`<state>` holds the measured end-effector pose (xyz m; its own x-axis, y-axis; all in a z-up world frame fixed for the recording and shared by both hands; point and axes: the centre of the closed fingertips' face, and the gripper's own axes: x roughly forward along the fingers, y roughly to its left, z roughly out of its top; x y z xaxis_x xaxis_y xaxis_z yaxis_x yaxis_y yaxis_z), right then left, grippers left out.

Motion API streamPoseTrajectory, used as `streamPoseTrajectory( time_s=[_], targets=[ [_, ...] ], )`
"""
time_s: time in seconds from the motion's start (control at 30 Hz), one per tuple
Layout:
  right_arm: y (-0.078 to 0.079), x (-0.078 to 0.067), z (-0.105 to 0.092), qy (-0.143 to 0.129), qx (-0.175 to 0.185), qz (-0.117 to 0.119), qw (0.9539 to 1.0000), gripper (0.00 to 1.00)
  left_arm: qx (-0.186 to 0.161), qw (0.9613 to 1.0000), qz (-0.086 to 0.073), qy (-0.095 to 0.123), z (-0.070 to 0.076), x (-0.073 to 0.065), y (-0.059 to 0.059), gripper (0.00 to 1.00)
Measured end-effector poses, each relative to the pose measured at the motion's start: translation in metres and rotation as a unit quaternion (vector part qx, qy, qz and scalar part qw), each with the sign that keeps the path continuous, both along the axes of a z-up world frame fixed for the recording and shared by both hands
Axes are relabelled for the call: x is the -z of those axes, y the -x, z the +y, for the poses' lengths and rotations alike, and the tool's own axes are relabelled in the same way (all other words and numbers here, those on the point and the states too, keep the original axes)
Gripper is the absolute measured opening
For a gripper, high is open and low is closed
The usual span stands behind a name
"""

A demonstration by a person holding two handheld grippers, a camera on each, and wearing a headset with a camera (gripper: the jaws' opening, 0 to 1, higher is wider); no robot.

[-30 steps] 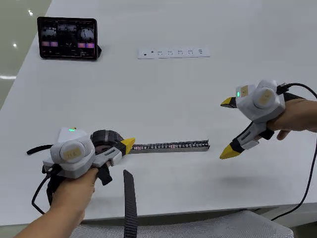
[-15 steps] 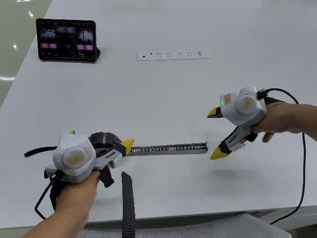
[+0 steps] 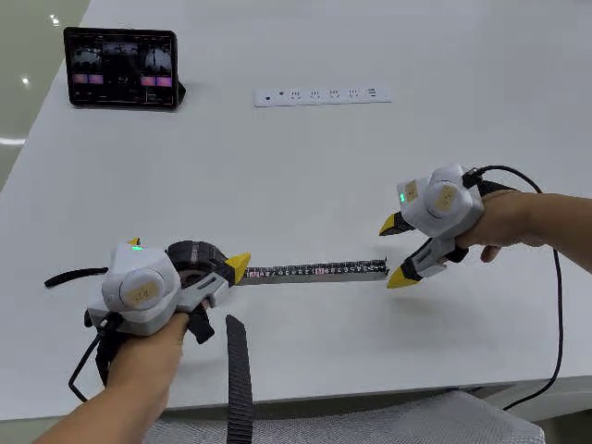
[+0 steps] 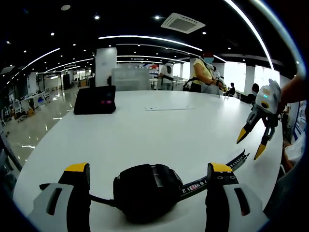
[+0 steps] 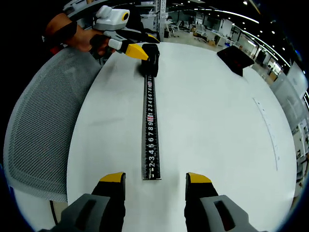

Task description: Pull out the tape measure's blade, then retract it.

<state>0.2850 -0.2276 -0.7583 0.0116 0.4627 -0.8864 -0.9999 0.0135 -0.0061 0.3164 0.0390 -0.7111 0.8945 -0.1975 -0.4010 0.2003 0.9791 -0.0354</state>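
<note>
The black tape measure case [image 3: 194,262] lies on the white table, with its blade [image 3: 314,271] pulled out flat to the right. My left gripper [image 3: 188,253] is open and straddles the case [image 4: 147,191], one jaw on each side with small gaps showing. My right gripper [image 3: 393,252] is open just above the table. In the right gripper view the blade's end [image 5: 150,175] lies just ahead of the gap in the right gripper [image 5: 155,179], untouched, with the case [image 5: 151,55] at the far end. The right gripper [image 4: 249,147] hovers over the blade tip in the left gripper view.
A tablet [image 3: 121,67] stands at the back left and a white power strip [image 3: 323,95] lies at the back centre. A black strap [image 3: 240,370] hangs over the near table edge. A grey mesh chair [image 5: 43,121] sits below that edge. People stand far behind the table.
My right gripper has moved left and down, from well right of the blade's end to right at it. The left gripper, case and blade have stayed in place.
</note>
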Motion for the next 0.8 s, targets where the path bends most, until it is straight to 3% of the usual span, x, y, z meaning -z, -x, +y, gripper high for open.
streamPoseTrajectory(
  time_s=[0.2, 0.6, 0.8],
  targets=[
    [-0.003, 0.005, 0.002, 0.001, 0.01, 0.003, 1.0, 0.36, -0.003, 1.0, 0.002, 0.003, -0.002, 0.001, 0.0, 0.99],
    [0.003, 0.016, 0.001, 0.016, -0.006, 0.014, 0.9998, 0.21, -0.012, 0.9999, 0.008, 0.007, 0.001, 0.006, 0.001, 0.99],
    [0.004, 0.018, -0.001, 0.024, -0.004, 0.015, 0.9996, 0.18, -0.019, 0.9997, 0.009, 0.011, 0.003, 0.008, 0.003, 0.99]
  ],
)
